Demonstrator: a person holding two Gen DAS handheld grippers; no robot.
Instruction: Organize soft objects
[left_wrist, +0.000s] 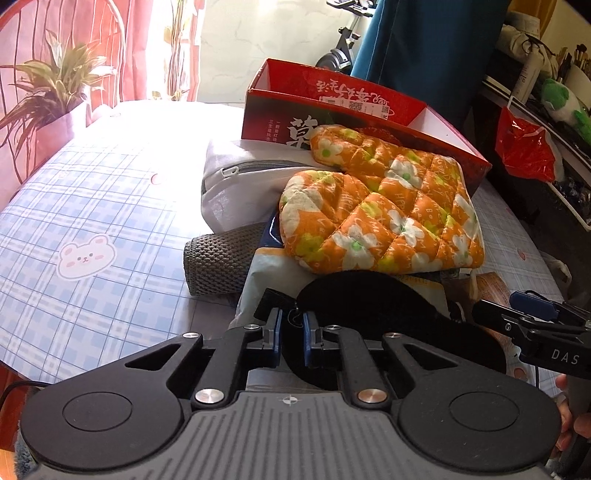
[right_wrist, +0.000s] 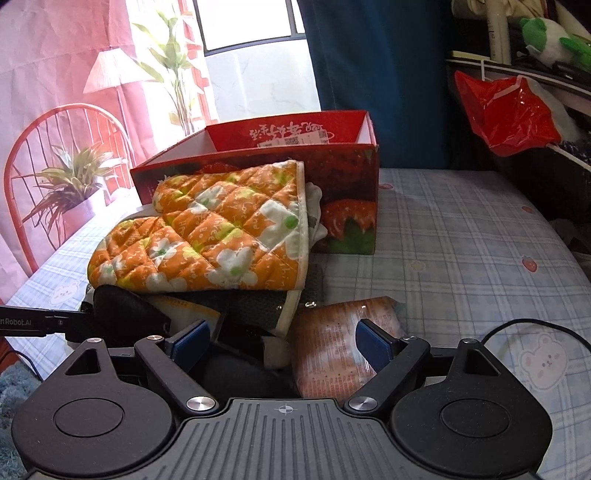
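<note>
The left gripper (left_wrist: 291, 326) is pressed together, its blue pads pinching the near edge of a black eye mask (left_wrist: 369, 306) that lies at the near end of the pile, long axis running left to right across the left wrist view. The right gripper (right_wrist: 282, 339) stands spread; between and under its fingers lie the mask's other end (right_wrist: 125, 310) and an orange packet (right_wrist: 332, 350) flat on the checked tablecloth (right_wrist: 461, 236), the pads pressing on neither.

Just beyond the mask, an orange floral oven mitt (left_wrist: 384, 210) tops the heap, its long axis slanting away from the grippers, thumb and fingertip end to the left, cuff to the right. Under it sit a pale bag (left_wrist: 273, 273), a grey knit roll (left_wrist: 218, 258) at the left and a white zipped pouch (left_wrist: 236, 181) behind.

Farther back, the mitt leans against an open red box (left_wrist: 332, 107). A plant (left_wrist: 51, 88) stands at far left, and a red plastic bag (left_wrist: 524, 147) hangs at right.
</note>
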